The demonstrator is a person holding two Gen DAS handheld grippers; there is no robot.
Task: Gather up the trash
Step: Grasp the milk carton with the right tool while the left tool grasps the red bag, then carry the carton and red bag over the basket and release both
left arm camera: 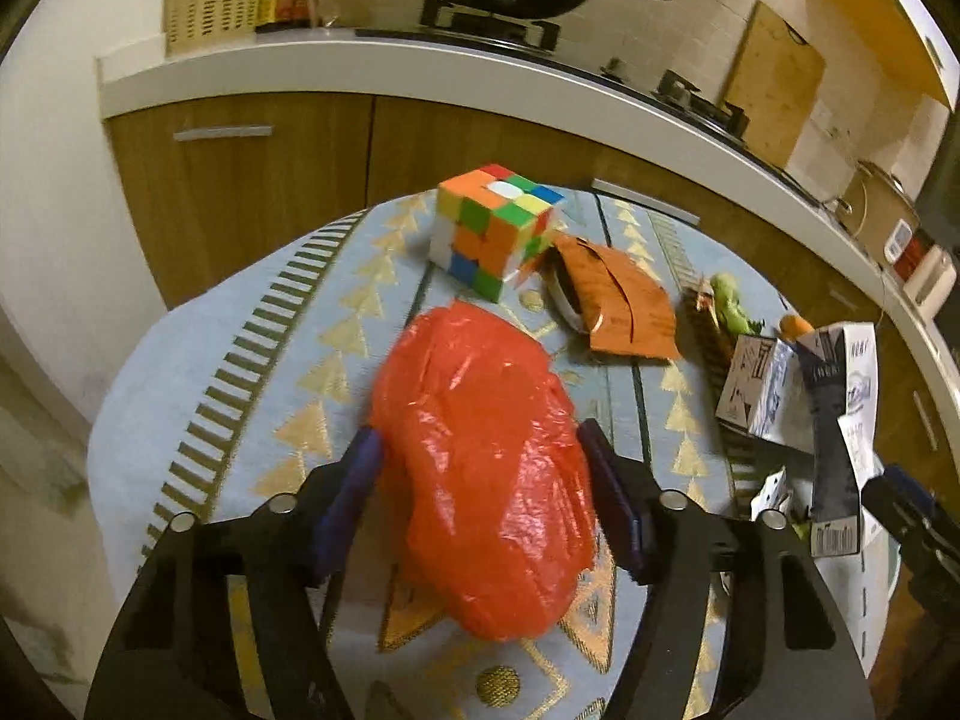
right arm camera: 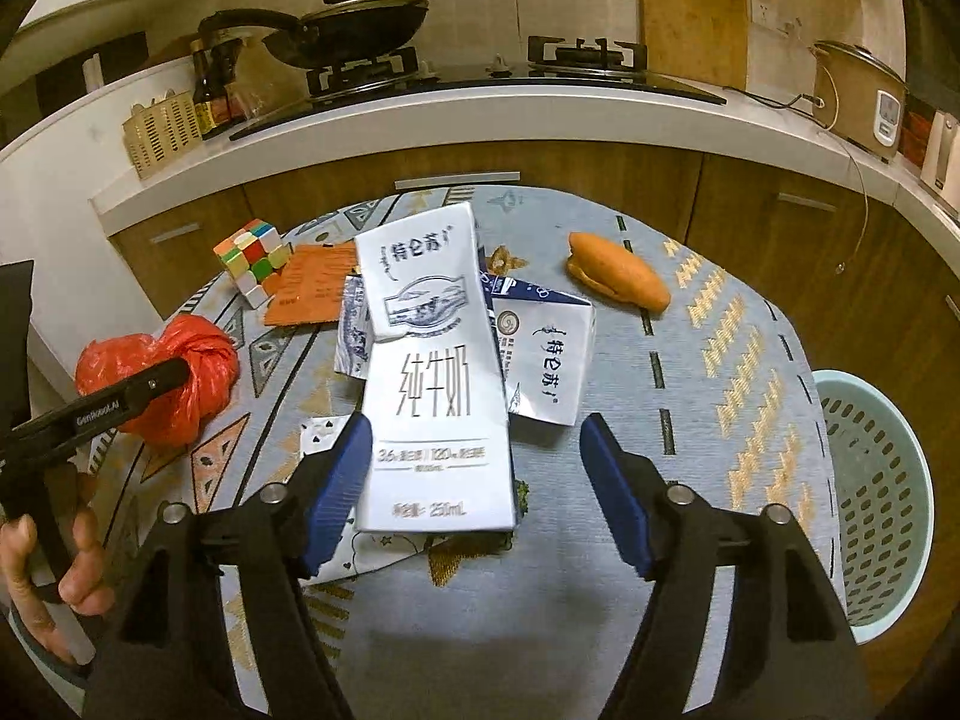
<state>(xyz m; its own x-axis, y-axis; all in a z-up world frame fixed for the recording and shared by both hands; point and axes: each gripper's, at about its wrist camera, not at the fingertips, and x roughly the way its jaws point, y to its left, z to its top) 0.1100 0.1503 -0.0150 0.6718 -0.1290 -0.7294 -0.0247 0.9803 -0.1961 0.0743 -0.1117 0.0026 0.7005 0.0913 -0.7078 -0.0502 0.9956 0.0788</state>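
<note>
A crumpled red plastic bag lies on the round patterned table. My left gripper is open with its blue fingers on either side of the bag. The bag also shows in the right wrist view, with the left gripper's finger across it. A flattened white milk carton lies on the table, with a second carton behind it. My right gripper is open, its left finger touching the carton's lower left edge, its right finger apart. Orange torn paper lies beside a colour cube.
A pale green perforated basket stands beside the table at the right. A bread roll lies at the table's far side. A green toy lies near the cartons. A kitchen counter with a stove and wok runs behind the table.
</note>
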